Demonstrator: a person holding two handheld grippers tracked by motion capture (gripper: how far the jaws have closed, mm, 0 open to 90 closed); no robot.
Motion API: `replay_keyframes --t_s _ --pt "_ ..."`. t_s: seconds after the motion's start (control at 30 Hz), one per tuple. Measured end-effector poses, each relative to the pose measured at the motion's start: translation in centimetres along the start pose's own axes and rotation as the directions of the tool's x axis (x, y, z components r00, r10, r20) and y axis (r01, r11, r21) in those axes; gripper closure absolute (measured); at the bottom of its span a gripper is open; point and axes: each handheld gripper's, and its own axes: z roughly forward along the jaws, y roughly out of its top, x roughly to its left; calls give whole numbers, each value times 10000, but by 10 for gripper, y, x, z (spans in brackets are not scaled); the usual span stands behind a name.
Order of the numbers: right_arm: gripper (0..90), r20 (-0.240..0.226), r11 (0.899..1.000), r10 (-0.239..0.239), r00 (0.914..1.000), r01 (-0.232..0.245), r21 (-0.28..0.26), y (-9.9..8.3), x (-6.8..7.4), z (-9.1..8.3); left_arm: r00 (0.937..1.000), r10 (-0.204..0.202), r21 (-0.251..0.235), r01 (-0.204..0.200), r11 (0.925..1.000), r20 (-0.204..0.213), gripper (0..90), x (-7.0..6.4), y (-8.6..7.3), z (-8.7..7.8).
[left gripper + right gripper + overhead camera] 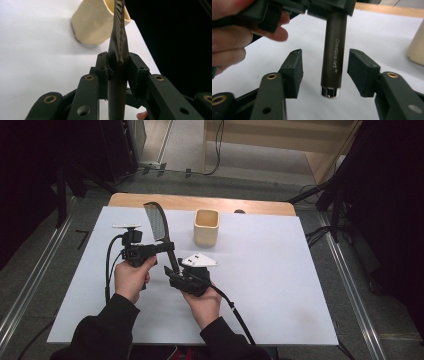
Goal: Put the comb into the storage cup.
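While left claw (117, 72) pinches comb (159, 227), cup (206, 227) beside

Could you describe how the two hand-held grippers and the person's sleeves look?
Both the left hand-held gripper and the right hand-held gripper are black, with blocky jaw pads on linkages with brass-coloured pivot rings. Each carries a pale plate on top and trails a black cable. The person wears dark long sleeves.
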Motion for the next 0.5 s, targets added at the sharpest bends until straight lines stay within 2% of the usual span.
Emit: replay_keyframes --t_s 0.27,0.5 --pt "315 -619 9954 -111 9980 170 944 -3 -4 4 9982 286 -32 -288 9996 -520 730 4 2 -3" --pt "294 -1168 9885 -128 9931 302 1479 -2 -8 2 9958 536 -5 -538 9986 -742 730 8 4 -6"
